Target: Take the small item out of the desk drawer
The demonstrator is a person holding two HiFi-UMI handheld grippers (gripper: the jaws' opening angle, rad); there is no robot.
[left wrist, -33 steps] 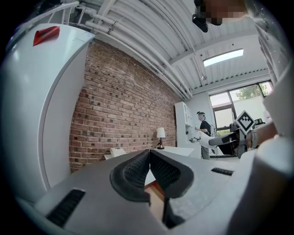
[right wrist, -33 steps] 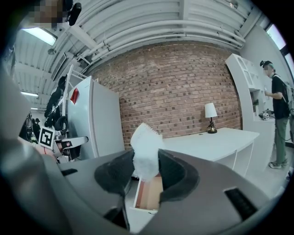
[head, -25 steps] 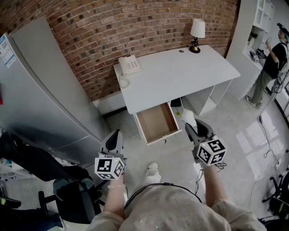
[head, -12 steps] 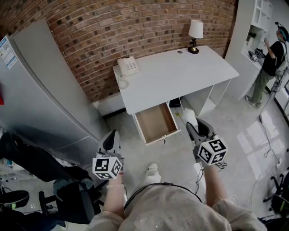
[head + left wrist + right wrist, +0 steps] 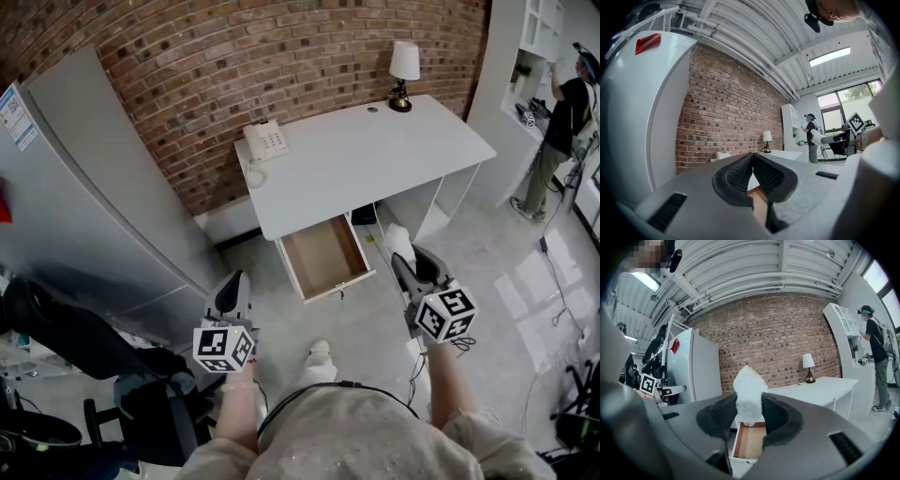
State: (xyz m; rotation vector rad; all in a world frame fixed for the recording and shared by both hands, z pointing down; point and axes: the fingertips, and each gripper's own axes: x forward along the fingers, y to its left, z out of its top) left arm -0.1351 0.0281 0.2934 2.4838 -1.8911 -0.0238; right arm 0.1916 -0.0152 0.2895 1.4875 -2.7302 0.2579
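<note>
Right gripper (image 5: 749, 414) is clamped on the small white item (image 5: 748, 393). It's a soft, ragged-edged thing, tissue or cloth, hard to say which, pinched between the dark pads with its top poking up above them. From the head view that item (image 5: 397, 240) is out of the drawer (image 5: 324, 251), in the air at the tip of the right gripper (image 5: 403, 251), at about 3 o'clock from the drawer and over the floor (image 5: 375, 323).

The drawer is pulled out from under the front edge of the white bench (image 5: 366, 155), its brown wooden bottom bare. In the right gripper view it sits just below the item, open toward the camera (image 5: 749, 441).

Left gripper (image 5: 233, 284) is down at 7 o'clock from the drawer, well apart from it. In its own view the left gripper (image 5: 753, 161) has its ribbed pads pressed together with nothing between them.

On the bench, the phone (image 5: 268, 138) is at the 10 o'clock corner and the lamp (image 5: 405, 70) is at the back edge around 1 o'clock, both against the brick wall (image 5: 281, 52). Far out at 2 o'clock, a person (image 5: 567, 112) stands at a white shelf unit (image 5: 544, 37).
</note>
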